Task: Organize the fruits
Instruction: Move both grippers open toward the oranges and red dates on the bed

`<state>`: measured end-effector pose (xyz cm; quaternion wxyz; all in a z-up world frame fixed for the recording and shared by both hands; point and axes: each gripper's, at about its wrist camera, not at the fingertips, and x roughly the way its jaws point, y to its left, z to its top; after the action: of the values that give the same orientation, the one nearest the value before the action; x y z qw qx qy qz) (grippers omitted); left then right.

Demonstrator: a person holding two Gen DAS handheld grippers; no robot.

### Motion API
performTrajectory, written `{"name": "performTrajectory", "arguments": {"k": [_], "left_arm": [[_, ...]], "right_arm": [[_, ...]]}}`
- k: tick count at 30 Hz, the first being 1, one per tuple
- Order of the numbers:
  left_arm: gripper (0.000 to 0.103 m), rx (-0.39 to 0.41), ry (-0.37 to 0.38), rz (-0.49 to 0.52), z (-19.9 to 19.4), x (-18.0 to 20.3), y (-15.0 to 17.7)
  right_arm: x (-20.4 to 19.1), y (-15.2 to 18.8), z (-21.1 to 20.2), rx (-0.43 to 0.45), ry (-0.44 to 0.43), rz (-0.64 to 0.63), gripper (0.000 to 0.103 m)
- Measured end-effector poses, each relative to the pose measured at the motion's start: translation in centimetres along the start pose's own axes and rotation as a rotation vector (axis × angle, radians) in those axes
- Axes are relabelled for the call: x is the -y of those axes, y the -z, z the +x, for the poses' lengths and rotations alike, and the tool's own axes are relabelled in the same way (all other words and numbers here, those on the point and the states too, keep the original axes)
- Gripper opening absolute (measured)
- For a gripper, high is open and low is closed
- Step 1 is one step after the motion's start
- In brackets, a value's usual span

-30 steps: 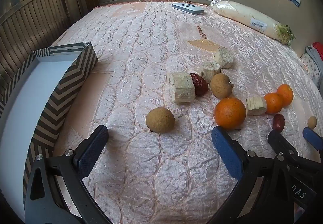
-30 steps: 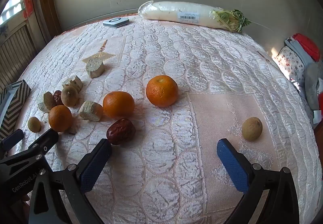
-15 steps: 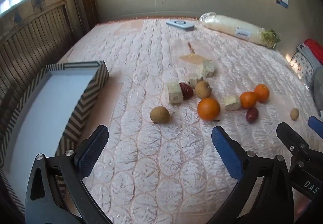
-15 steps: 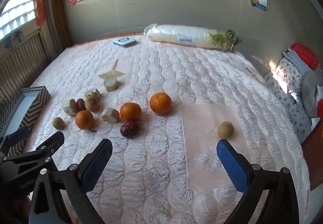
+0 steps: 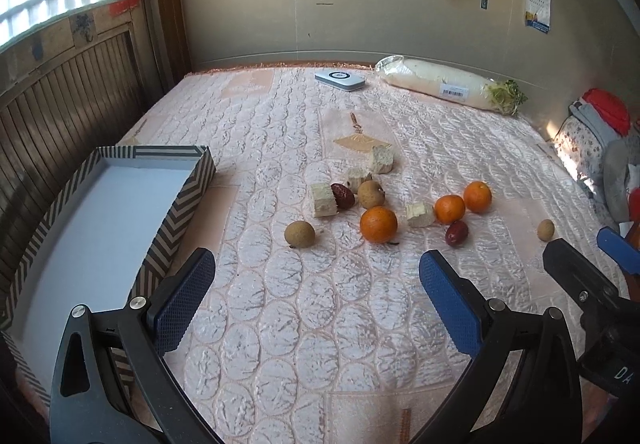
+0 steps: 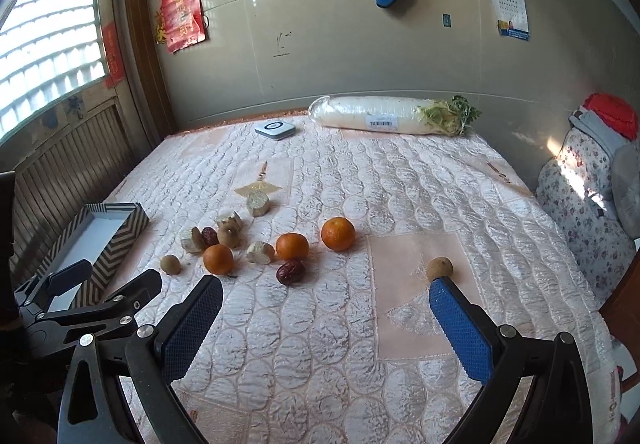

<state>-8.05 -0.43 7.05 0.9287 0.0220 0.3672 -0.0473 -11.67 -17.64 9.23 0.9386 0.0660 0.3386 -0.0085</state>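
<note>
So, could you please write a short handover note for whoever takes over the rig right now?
Left tool: open, holds nothing, above the bedspread in front of the fruit.
Right tool: open, holds nothing.
Box: at the left, nothing in it.
Fruit: three oranges, two dates and three longans lie loose mid-bed among pale cut chunks; one longan sits apart, by the right tool's finger.
Done: nothing sorted yet.
Left: all the fruit, probably into the box.

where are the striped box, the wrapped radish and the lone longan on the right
striped box (image 5: 182, 200), left wrist view, on its chevron side wall
wrapped radish (image 6: 372, 113), right wrist view, on its white body
lone longan (image 6: 439, 267), right wrist view, on its round top
</note>
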Motion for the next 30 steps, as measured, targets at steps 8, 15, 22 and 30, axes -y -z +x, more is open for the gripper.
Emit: {"name": "performTrajectory", "arguments": {"k": [8,15,22,30], "left_arm": [[0.103,0.01,0.025,0.001,-1.0,0.1,0.3],[0.103,0.002,0.023,-0.014,-1.0,-0.1,0.5],[0.103,-0.013,0.017,-0.013,-0.3,-0.3,0.4],[0.103,-0.032,0.023,-0.015,0.7,-0.5,0.5]], "right_arm": [[-0.7,0.6,-0.7,0.016,-0.03,-0.045,0.096],[-0.9,0.7,-0.5,0.01,-0.062,-0.047,0.095],[-0.8,0.8,0.0,-0.002,-0.057,-0.046,0.093],[-0.3,0.9,0.8,-0.025,-0.052,-0.036,0.093]]}}
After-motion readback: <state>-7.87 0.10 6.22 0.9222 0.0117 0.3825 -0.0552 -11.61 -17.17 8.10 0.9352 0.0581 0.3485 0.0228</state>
